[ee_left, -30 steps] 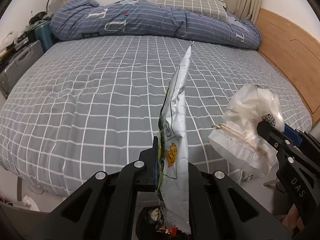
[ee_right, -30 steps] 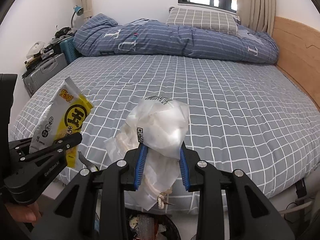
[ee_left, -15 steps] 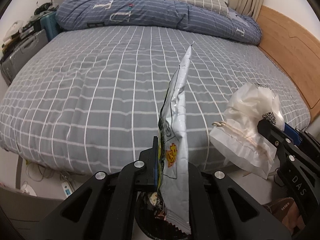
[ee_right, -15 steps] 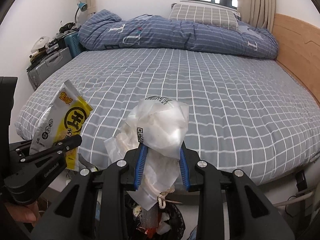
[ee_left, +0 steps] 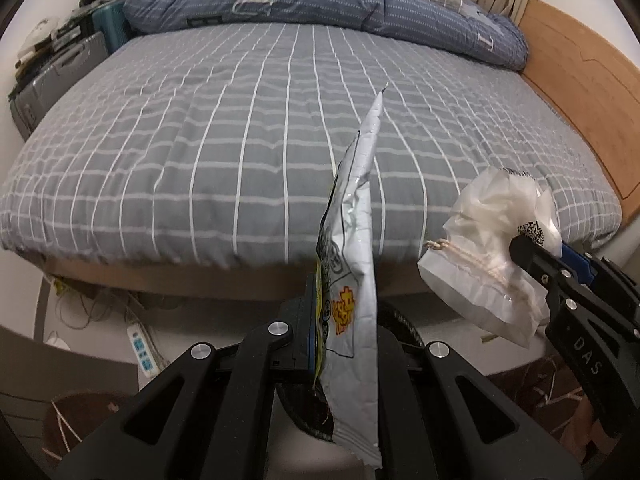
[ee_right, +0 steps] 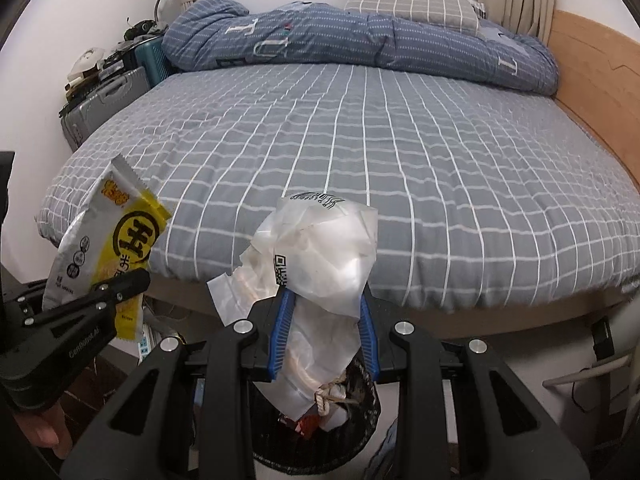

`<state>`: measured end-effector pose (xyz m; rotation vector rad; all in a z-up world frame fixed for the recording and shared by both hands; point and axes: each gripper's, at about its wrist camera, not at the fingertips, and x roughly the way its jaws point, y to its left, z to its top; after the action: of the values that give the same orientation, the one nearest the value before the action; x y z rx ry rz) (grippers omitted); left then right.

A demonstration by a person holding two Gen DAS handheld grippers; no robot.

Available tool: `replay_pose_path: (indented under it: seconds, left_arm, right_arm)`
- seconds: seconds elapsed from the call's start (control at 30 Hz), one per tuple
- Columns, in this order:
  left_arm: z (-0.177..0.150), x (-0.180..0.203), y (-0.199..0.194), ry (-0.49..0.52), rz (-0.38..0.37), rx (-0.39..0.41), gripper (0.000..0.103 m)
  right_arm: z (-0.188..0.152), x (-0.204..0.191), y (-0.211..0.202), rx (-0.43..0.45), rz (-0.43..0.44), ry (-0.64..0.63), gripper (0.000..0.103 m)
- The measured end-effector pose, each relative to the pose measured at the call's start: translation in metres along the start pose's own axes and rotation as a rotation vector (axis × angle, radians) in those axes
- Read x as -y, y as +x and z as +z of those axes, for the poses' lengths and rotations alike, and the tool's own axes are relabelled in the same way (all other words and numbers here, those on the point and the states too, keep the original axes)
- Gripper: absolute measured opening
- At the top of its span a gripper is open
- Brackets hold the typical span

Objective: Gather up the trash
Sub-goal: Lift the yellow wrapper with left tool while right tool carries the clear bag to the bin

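A grey checked bed [ee_right: 360,152] fills the room ahead of both grippers, its near edge just beyond their tips. The left gripper [ee_left: 344,332] is clamped on a yellow-and-silver snack wrapper [ee_left: 352,280]. The right gripper [ee_right: 324,336] pinches a crumpled clear plastic bag [ee_right: 320,252] directly above a black trash bin [ee_right: 360,432] holding 1 pile of litter.

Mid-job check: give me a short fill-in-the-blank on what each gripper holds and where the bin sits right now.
1. The left gripper is shut on a yellow and silver snack ____.
2. The right gripper clamps a crumpled translucent plastic bag printed with a ____ code.
3. Directly below the plastic bag sits a black trash ____, already holding litter.
4. The grey checked sheet covers the ____, which carries no litter.

Missing words: wrapper; QR; bin; bed
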<state>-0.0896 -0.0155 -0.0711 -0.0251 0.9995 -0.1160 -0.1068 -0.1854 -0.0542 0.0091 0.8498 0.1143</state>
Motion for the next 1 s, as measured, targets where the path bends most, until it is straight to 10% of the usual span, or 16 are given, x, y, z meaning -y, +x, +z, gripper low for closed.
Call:
replay_pose_path:
  seconds: [1.0]
  left_arm:
    - [-0.057, -0.033, 0.118, -0.005, 0.028, -0.206, 0.002]
  right_arm:
    - [-0.074, -0.024, 0.133, -0.32, 0.041, -0.054, 0.041]
